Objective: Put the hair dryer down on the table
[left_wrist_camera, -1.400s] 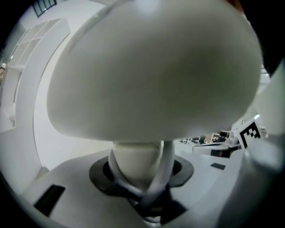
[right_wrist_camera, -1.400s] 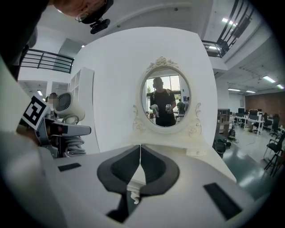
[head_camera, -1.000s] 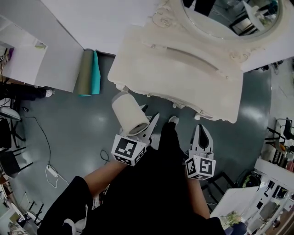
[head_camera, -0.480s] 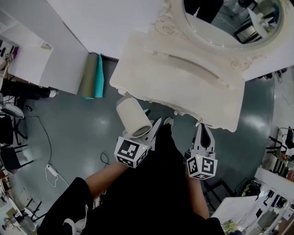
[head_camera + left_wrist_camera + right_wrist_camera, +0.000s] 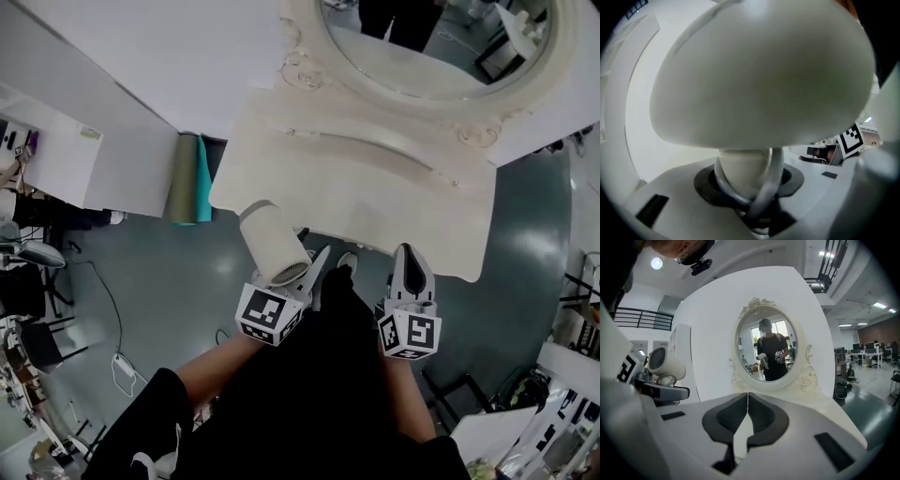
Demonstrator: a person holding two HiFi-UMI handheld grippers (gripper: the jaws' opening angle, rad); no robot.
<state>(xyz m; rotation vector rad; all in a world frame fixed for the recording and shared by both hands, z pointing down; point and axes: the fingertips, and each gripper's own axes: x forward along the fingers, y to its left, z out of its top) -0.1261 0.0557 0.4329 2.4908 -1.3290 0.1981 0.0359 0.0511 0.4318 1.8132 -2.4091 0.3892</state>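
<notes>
Stepping closer, we now hold the hair dryer [image 5: 272,246] at the near left edge of the dressing table [image 5: 375,183]. Our left gripper [image 5: 306,269] squeezes its handle. Our right gripper [image 5: 410,259] is closed and empty. We can put it down soon.

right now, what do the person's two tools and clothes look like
Both are white and taper to pointed tips: the left tool and the right tool. Each carries a white cube with black square markers. The inner pads are dark grey. The person wears a black top.
</notes>
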